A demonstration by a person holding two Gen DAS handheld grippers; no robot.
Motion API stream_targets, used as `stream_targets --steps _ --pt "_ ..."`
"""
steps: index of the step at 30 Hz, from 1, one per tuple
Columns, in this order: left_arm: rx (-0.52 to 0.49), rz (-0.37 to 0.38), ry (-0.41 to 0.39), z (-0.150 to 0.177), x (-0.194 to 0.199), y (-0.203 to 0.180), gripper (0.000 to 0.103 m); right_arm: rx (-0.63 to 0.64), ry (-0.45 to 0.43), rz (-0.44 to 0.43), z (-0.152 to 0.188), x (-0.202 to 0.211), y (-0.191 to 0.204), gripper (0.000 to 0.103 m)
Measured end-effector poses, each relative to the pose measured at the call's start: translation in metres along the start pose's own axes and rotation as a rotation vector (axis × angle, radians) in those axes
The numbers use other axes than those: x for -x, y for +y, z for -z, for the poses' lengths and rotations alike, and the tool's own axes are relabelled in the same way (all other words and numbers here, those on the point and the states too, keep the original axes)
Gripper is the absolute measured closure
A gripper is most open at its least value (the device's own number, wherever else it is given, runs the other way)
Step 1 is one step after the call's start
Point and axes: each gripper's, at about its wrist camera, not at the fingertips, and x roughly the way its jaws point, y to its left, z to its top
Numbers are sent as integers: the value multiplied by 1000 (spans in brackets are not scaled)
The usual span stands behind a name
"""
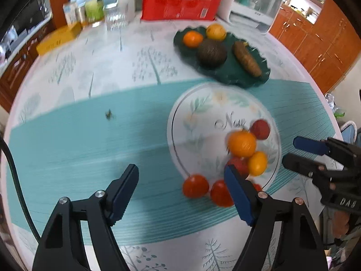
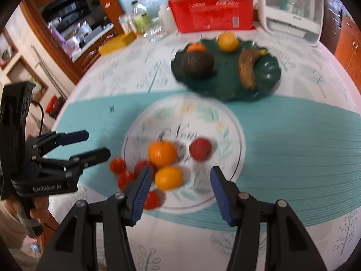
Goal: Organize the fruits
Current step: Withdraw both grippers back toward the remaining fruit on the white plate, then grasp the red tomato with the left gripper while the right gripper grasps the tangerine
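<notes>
While both tongs hang above the near part of the desk, neither has hold of anything: the left tongs gape wide over the teal band of the cloth, and the right tongs stand wide apart too, over the near rim of the white floral plate. On that plate, toward its near side, lie an orange, a smaller yellow-orange fruit just beside it and nearer the edge, and a red fruit a little apart. Several small red tomatoes cluster at the plate's near-left rim, some on the cloth just off it; blur hides their exact number. Behind the white plate, toward the far side of the desk and close to the white plate's far rim, sits a dark green scalloped plate carrying a small orange, a yellow fruit, a dark round fruit and a long brown fruit. Along the far edge stand a red box, a white appliance, a yellow box and some bottles.
</notes>
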Motion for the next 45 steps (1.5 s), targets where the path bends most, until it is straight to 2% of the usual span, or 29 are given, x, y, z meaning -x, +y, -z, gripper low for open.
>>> stream_targets --steps 10,22,27,30,35,38,40,45 --pt "38 38 45 10 -18 9 41 50 29 -11 8 -26 15 49" --pt "26 114 80 9 -26 1 54 32 35 -30 6 -39 9 58" --pt "49 170 116 7 -36 6 67 39 40 -45 6 -39 7 64" --pt "39 173 110 7 -36 5 69 68 36 -36 6 -37 9 67" --pt "23 168 108 5 -37 5 69 100 35 -24 6 -39 13 67" --pt "5 152 109 3 -38 1 69 102 35 -26 5 -40 14 67" --pt "-13 136 110 3 -39 -3 74 108 37 -32 5 -42 14 67" --pt "-18 113 108 6 -36 -5 75 136 40 -27 6 -43 16 67"
